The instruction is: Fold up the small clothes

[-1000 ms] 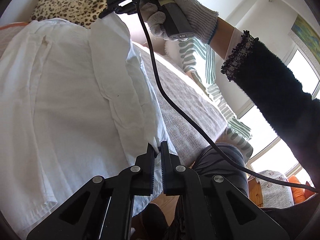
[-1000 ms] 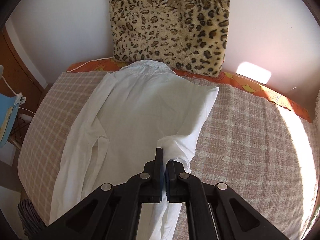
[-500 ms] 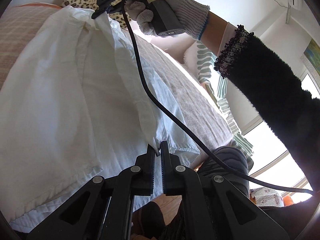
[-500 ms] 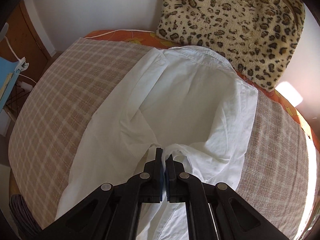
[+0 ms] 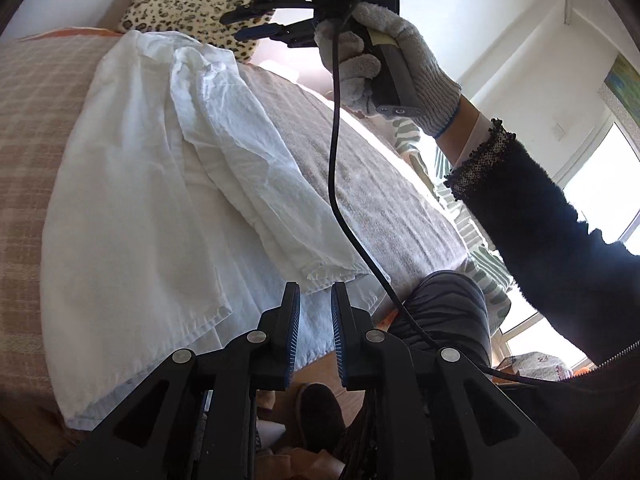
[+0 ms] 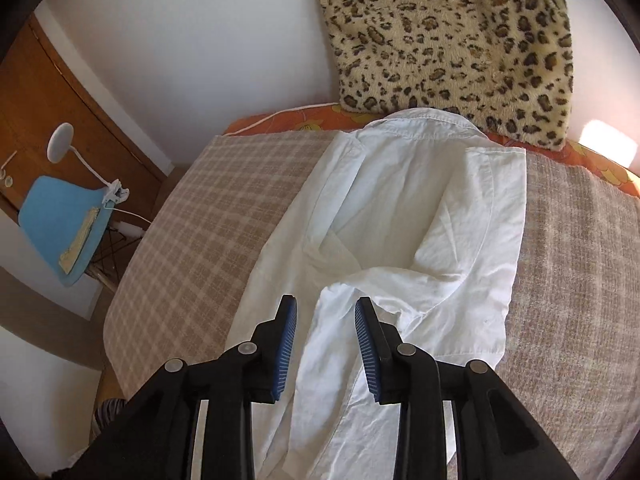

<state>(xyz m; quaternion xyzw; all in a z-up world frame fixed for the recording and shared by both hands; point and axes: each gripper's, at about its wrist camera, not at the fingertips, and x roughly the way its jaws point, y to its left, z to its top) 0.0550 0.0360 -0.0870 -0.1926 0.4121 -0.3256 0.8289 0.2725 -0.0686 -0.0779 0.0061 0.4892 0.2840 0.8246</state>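
White shirt [image 6: 404,216] flat on bed [image 6: 192,216], one side folded in — left gripper [image 5: 316,312] and right gripper [image 6: 326,330] jaws opening, spread, pinching nothing.

Shirt [image 6: 404,208] flat on bed [image 6: 192,216], sleeve [image 6: 400,280] folded across it, collar toward pillow [image 6: 452,40] behind, lamp [image 6: 60,148] off left.

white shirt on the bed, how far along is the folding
Done: one side of the white shirt is folded over its middle, sleeve lying down along it. In hand: nothing; the right hand-held gripper and left hand-held gripper are both opening, pads clear of the cloth. Left: the other side, spread on the checked blanket, then folding it shorter.
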